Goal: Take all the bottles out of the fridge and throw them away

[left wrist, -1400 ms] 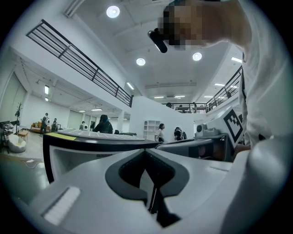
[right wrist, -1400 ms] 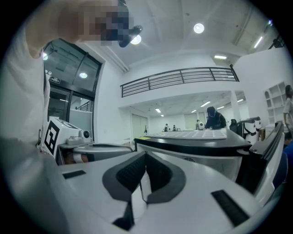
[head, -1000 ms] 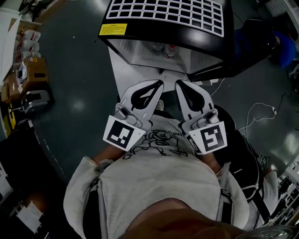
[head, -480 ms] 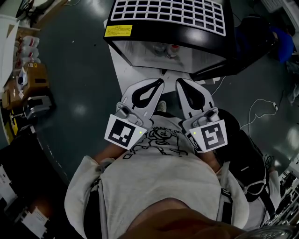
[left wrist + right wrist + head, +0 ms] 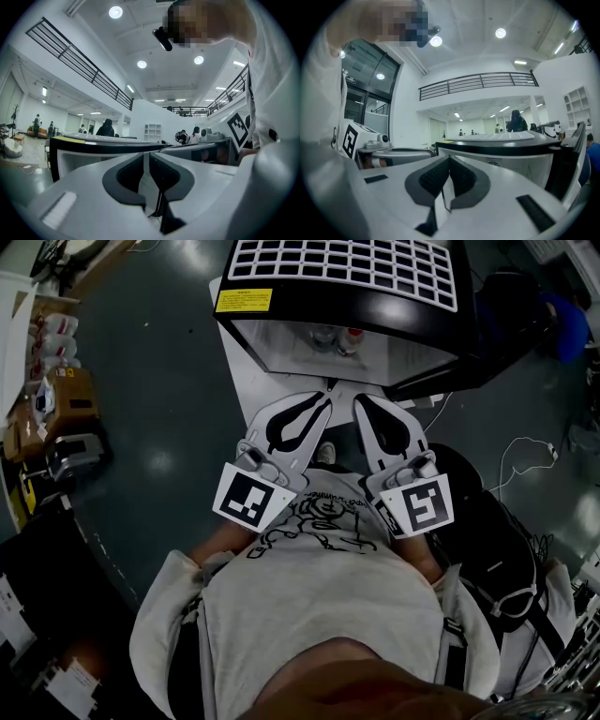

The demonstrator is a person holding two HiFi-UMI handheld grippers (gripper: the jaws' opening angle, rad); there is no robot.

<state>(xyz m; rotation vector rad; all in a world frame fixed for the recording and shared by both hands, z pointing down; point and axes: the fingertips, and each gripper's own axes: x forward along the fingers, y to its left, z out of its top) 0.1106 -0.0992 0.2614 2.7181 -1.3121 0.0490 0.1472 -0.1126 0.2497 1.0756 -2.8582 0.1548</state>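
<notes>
Stands close up to the fridge (image 5: pixel 281 362), head bent steeply down over a pale printed T-shirt (image 5: pixel 319 568). Holds the left gripper (image 5: pixel 326 402) drawn in against the chest, forearm bent up in front of the torso, marker cube (image 5: pixel 248 500) nearest the body, jaws angled forward and inward. Holds the right gripper (image 5: pixel 359 402) the same way on the other side, its own marker cube (image 5: pixel 420 505) just off the ribs, jaws slanting inward too. Brings the two sets of tips near each other in a narrow V, just short of the fridge front and touching nothing. Has the left jaws just starting to open, with only a thin slit between the pads and nothing in it. Has the right jaws pressed together, likewise empty, aimed level at the fridge's pale wall under its black top. Looks down past a white grid (image 5: pixel 342 263) and a yellow label (image 5: pixel 243 300) on that top. Finds the bottles (image 5: pixel 325 336) inside the fridge, at least two standing side by side in the pale interior, one with a red cap (image 5: pixel 352 335), ahead of both sets of tips and untouched. Cannot tell whether more stand deeper in.
</notes>
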